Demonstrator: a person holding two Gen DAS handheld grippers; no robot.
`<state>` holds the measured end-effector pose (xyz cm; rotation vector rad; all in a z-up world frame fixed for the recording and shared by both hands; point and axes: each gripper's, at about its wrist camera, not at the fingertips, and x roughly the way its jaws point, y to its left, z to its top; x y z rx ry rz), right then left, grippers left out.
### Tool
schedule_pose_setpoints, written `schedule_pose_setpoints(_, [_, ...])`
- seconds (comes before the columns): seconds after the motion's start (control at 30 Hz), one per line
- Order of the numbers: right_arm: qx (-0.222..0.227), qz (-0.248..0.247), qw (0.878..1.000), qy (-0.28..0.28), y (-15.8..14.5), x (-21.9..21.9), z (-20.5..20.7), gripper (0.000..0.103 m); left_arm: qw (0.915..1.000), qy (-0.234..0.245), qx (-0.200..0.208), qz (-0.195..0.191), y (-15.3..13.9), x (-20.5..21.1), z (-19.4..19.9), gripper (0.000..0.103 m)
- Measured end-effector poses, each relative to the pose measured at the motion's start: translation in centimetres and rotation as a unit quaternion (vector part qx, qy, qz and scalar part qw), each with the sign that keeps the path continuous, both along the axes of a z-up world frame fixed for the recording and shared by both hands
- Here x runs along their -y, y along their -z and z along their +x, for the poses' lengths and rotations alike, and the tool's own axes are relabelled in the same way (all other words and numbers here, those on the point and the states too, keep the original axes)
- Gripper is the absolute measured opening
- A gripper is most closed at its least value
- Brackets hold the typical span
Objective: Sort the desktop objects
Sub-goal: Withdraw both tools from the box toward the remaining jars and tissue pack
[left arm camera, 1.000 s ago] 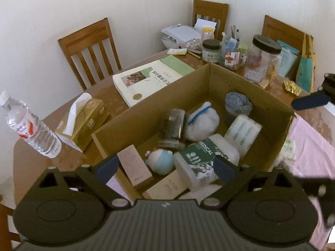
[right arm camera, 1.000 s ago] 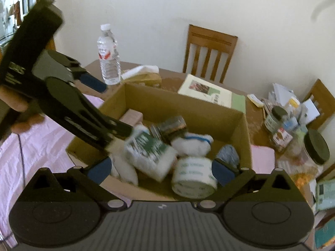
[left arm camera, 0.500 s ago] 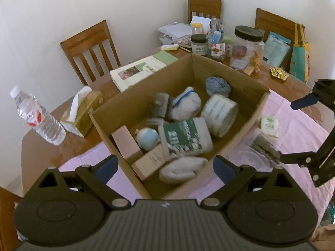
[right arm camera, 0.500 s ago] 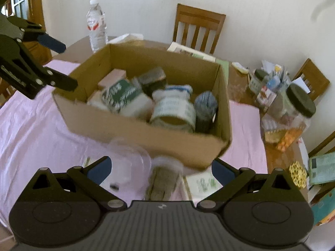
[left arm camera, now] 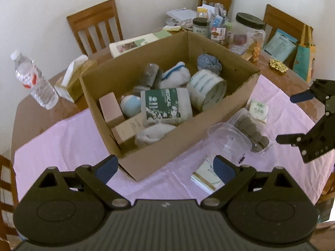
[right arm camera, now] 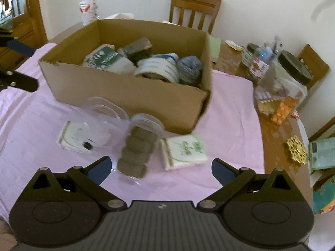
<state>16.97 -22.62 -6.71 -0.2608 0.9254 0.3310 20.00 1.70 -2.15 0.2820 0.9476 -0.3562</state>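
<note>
Left wrist view: open brown cardboard box point(left arm camera: 167, 113) full of packets sits centre on a pink cloth point(left arm camera: 62, 138), bare at 8 o'clock. At 4 o'clock lies a clear plastic jar of brown discs point(left arm camera: 249, 131). Left gripper point(left arm camera: 165, 167) and right gripper point(right arm camera: 160, 168) both gape, holding nothing.

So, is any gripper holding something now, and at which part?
Nothing is held. The left gripper and right gripper are both open and empty.

Cardboard box point(left arm camera: 167, 146) on tablecloth point(left arm camera: 62, 142); clear jar point(right arm camera: 136, 146) lying just before it.
</note>
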Motion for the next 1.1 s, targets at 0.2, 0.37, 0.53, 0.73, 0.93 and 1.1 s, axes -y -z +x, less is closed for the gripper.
schedule_pose_setpoints(0.2, [-0.007,-0.009,1.0,0.009,1.3,2.7,1.4,0.103,0.9996,-0.025,-0.01,0.009,0.4,1.0,-0.4,0.097])
schedule_pose_setpoints(0.37, [-0.019,-0.011,1.0,-0.001,2.9,4.1,3.2,0.103,0.9988,-0.045,-0.015,0.011,0.7,1.9,-0.7,0.097])
schedule_pose_setpoints(0.53, [-0.036,0.002,0.999,-0.027,4.6,4.1,5.0,0.103,0.9973,-0.066,-0.024,0.018,1.2,2.8,-1.2,0.097])
schedule_pose_setpoints(0.73, [-0.045,0.001,0.997,-0.058,5.9,3.5,6.3,0.103,0.9953,-0.088,-0.031,0.025,1.6,3.4,-1.7,0.097])
schedule_pose_setpoints(0.93, [-0.059,0.007,0.998,-0.037,6.5,4.7,8.0,0.103,0.9942,-0.101,-0.031,0.024,1.5,3.9,-2.1,0.097])
schedule_pose_setpoints(1.1, [-0.067,0.011,0.997,-0.037,6.5,5.5,8.2,0.103,0.9929,-0.112,-0.038,0.014,2.0,4.1,-2.3,0.097])
